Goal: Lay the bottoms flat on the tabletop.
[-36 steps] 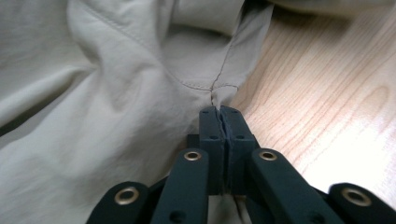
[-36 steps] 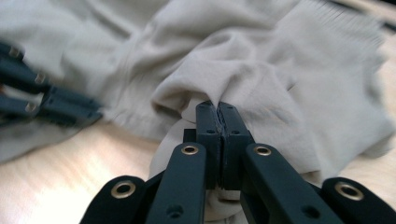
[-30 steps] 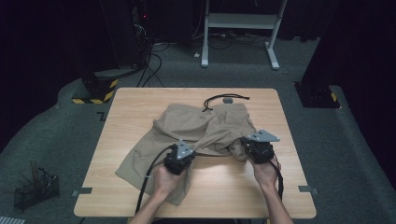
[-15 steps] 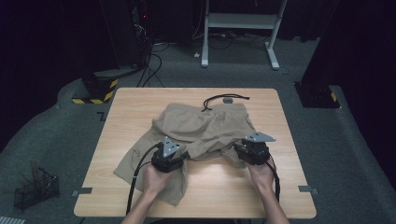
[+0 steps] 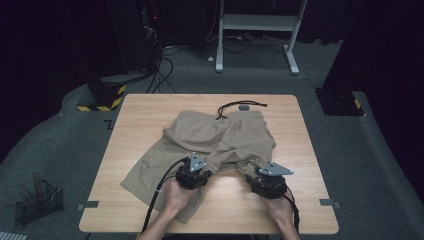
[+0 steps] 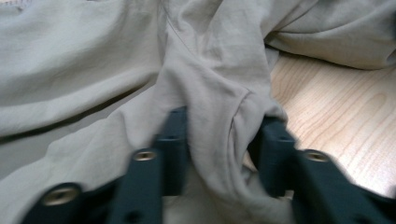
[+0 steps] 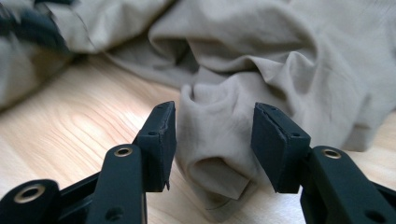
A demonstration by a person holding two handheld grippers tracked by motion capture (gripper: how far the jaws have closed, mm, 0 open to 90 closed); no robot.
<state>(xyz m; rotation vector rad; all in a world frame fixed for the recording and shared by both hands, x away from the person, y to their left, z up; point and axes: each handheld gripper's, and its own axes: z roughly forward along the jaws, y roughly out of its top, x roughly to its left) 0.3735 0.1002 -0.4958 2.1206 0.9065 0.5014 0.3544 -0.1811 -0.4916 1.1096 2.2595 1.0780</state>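
Note:
Crumpled khaki shorts (image 5: 220, 135) lie across the middle of the wooden table (image 5: 145, 110), with a black drawstring (image 5: 240, 106) at the far waistband. My left gripper (image 5: 199, 164) rests on the shorts' near left leg. In the left gripper view its jaws (image 6: 219, 116) stand open with a raised fold of cloth (image 6: 210, 84) between them, touching both pads. My right gripper (image 5: 267, 172) is at the near right leg hem. Its jaws (image 7: 212, 112) stand open around a bunched hem (image 7: 210, 154), with small gaps on each side.
Bare tabletop (image 7: 79, 107) runs along the near edge and at both sides of the shorts. A wire basket (image 5: 39, 202) stands on the floor at the left. Striped black-and-yellow bases (image 5: 102, 97) and a white desk frame (image 5: 260, 22) stand beyond the table.
My left gripper swung left over the shorts' leg, then came back right onto a fold near the crotch. My right gripper edged slightly toward me at the right hem.

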